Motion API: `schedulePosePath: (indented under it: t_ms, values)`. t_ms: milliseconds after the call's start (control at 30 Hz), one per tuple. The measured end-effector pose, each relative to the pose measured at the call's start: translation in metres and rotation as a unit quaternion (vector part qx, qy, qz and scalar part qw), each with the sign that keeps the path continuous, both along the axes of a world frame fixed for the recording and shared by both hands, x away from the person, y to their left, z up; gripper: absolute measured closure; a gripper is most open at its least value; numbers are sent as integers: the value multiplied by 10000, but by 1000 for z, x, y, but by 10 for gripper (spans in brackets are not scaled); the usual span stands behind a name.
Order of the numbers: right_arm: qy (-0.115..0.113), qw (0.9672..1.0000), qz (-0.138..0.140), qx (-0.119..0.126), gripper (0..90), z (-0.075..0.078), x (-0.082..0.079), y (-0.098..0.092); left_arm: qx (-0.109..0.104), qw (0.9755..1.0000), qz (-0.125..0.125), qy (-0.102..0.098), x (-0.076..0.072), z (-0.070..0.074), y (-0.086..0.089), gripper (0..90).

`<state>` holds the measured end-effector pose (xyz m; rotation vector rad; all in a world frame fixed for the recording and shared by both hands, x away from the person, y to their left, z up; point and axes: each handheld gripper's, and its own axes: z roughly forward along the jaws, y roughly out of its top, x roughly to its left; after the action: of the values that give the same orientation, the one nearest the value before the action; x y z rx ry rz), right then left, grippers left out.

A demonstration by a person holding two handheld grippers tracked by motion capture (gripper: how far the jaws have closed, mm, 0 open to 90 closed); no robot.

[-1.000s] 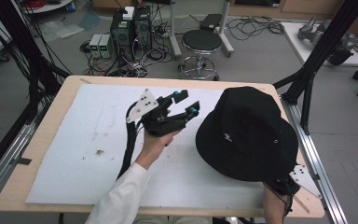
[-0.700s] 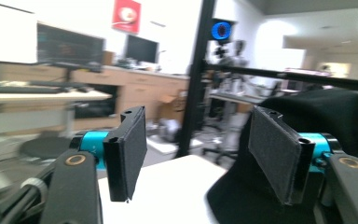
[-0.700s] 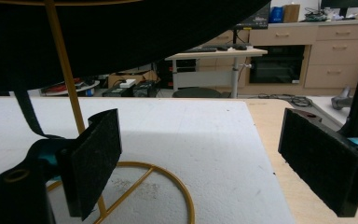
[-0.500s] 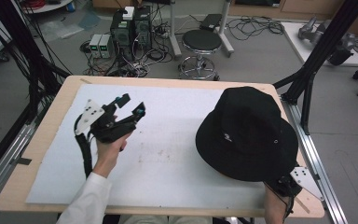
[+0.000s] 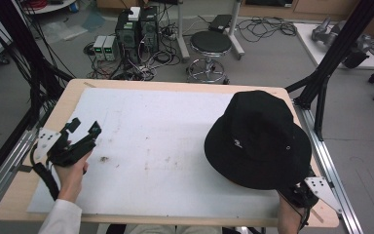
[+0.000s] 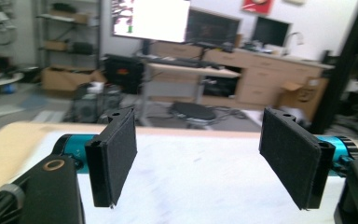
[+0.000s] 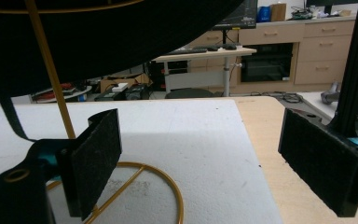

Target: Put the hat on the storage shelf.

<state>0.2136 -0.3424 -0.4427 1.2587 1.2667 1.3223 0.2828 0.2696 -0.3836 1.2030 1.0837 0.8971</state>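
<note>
On the matte white foam board [image 5: 175,146], a soft black bucket hat [image 5: 258,141] sits on a gold wire stand [image 7: 135,186] — both tools gape, empty.

Grey floor behind the table holds a round stool [image 5: 210,44] and computer towers [image 5: 137,29] (cables everywhere).

A black bucket hat [image 5: 258,141] is sitting crown-up on a gold wire stand [image 7: 135,186], perched at about four o'clock on the white sheet, brim overhanging.

Robotics lab, rig table [image 5: 24,192] on black frame, computer towers [image 5: 137,29], floor cables [image 5: 268,30], workbenches [image 6: 214,70]
</note>
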Motion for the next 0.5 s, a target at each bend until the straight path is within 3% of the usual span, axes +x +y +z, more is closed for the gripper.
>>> schedulePosePath:
  t_ms: [33,233,367,500]
  values:
    - [-1,10000,-8,2,125,0,0,0,89,9997,225,74,-6,-6,13,276]
    - [9,10000,-23,0,125,0,0,0,179,9977,619,230,-23,-20,40,273]
    - [21,10000,-5,-22,125,0,0,2,259,9949,918,323,-35,-31,57,273]
    - [13,10000,16,-20,125,0,1,3,347,9942,964,326,-40,-36,63,273]
